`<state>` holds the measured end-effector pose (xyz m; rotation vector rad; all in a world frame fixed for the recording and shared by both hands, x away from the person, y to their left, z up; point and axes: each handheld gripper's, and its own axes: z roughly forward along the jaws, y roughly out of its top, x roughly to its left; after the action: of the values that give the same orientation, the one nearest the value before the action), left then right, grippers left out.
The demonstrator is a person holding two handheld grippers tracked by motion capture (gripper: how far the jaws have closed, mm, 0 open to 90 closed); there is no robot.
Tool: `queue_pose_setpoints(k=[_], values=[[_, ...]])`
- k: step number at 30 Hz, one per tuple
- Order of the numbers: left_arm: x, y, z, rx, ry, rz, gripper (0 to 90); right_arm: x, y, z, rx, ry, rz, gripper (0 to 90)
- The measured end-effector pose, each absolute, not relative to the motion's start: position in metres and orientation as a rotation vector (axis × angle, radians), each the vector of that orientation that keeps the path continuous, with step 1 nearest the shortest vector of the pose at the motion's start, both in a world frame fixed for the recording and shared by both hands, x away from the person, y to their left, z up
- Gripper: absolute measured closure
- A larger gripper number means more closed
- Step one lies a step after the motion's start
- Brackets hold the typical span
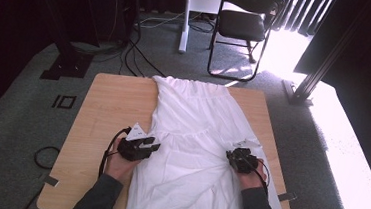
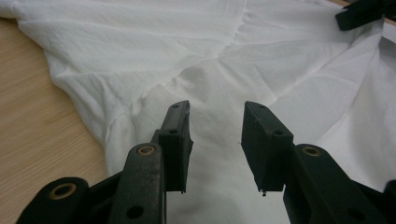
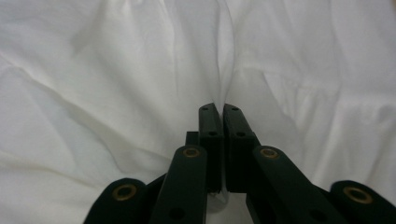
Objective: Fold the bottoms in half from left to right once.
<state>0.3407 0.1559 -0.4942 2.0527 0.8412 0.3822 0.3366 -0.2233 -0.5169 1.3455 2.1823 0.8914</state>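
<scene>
R gripper (image 3: 222,109) is sitting nearest in its own view, jaws pressed together on a pinched ridge of the white garment (image 3: 140,70). L gripper (image 2: 215,119) is hovering w/ jaws apart over cloth, nothing between. High view is showing the wooden table (image 1: 108,98) underneath; the garment is lying spread lengthwise, creased, gathered seams across.
</scene>
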Motion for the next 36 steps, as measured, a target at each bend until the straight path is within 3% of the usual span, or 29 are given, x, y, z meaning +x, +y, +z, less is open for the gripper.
queue_pose_setpoints(k=[10, 17, 25, 27, 31, 36], values=[[0.343, 0.149, -0.496, 2.069, 0.836, 0.386, 62.5, 0.32, -0.229, -0.474, 1.242, 2.07, 0.968, 88.9], [0.343, 0.146, -0.498, 2.078, 0.834, 0.389, 61.9, 0.32, -0.233, -0.472, 1.229, 2.047, 0.917, 89.5], [0.344, 0.147, -0.498, 2.071, 0.848, 0.382, 60.1, 0.301, -0.284, -0.423, 1.295, 1.72, 1.028, 89.6], [0.344, 0.144, -0.5, 2.082, 0.844, 0.378, 58.8, 0.311, -0.301, -0.429, 1.371, 1.752, 0.965, 89.5], [0.346, 0.132, -0.508, 2.104, 0.848, 0.349, 56.0, 0.335, -0.319, -0.474, 1.49, 1.863, 0.849, 89.3], [0.35, 0.111, -0.519, 2.13, 0.864, 0.31, 45.7, 0.348, -0.328, -0.515, 1.585, 1.906, 0.781, 88.8]])
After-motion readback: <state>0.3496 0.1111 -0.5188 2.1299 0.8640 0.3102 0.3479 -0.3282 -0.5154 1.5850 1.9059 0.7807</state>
